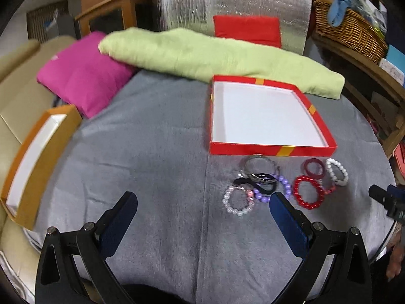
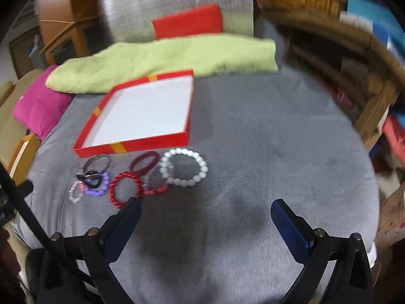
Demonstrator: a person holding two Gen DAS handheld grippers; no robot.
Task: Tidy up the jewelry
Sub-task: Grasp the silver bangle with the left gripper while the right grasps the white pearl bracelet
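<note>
A shallow red box (image 1: 273, 149) with a white inside lies open on the grey cloth; it also shows in the right wrist view (image 2: 131, 147). Several bracelets lie in front of it: a white bead one (image 2: 184, 167), a red bead one (image 1: 308, 193), a dark red bangle (image 1: 312, 167), a purple bead one (image 1: 284, 185), a pale bead one (image 1: 238, 202) and a silver bangle (image 1: 258, 167). My left gripper (image 1: 203, 200) is open and empty, left of the pile. My right gripper (image 2: 206, 206) is open and empty, just in front of the bracelets.
An orange box (image 1: 33, 162) with a white inside sits at the left edge. A green towel (image 1: 202, 55), a pink cushion (image 1: 81, 76) and a red cushion (image 1: 248, 29) lie behind. A wicker basket (image 1: 351, 27) stands on a wooden shelf at the right.
</note>
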